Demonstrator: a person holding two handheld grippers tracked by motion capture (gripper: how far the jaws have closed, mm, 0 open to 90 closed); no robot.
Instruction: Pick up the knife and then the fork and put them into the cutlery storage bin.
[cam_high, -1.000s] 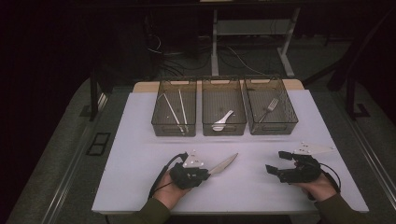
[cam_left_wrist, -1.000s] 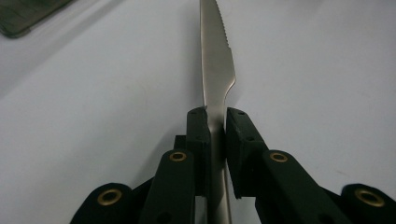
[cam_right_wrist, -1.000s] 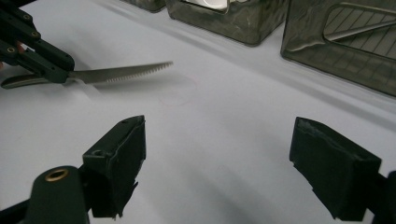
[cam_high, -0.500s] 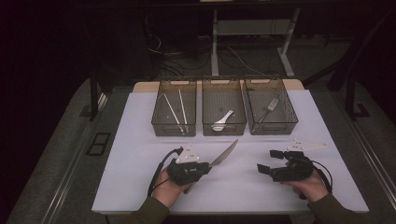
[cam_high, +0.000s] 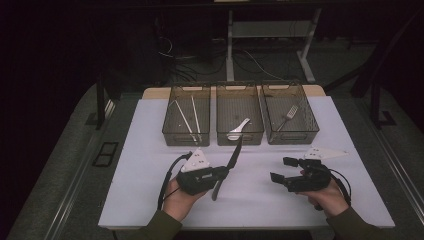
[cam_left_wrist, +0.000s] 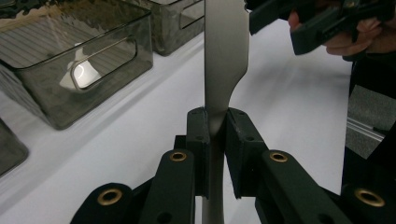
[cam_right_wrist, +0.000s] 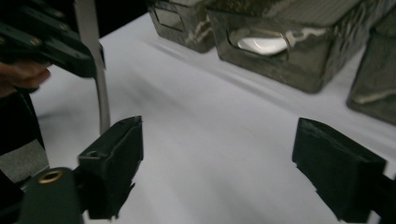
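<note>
A person sits at a desk (cam_high: 150, 150) covered in white, holding a black two-jaw gripper in each hand. The left gripper (cam_high: 223, 172) is clamped on a metal knife (cam_high: 231, 162), pinching it at the narrow neck where the handle meets the blade. In the high view the knife is lifted off the desk and tilted, its blade pointing up and away toward the bins and its handle end hanging below the gripper. The left gripper view shows the two black pads (cam_left_wrist: 200, 135) pressed flat against both sides of the knife (cam_left_wrist: 224, 60), with the broad blade rising straight up out of them. The right gripper (cam_high: 283, 170) sits well apart from it on the person's right, above the desk, jaws standing wide with nothing between them; they have just closed in slightly. In the right gripper view the knife (cam_right_wrist: 95, 70) and the left gripper appear at the far left. Along the far side of the desk stand three clear smoky bins in a row: the left bin (cam_high: 172, 135) holds pale chopsticks (cam_high: 187, 117), the middle bin (cam_high: 222, 132) holds a white spoon (cam_high: 239, 129), and the right bin (cam_high: 307, 132) holds a metal fork (cam_high: 288, 114).
</note>
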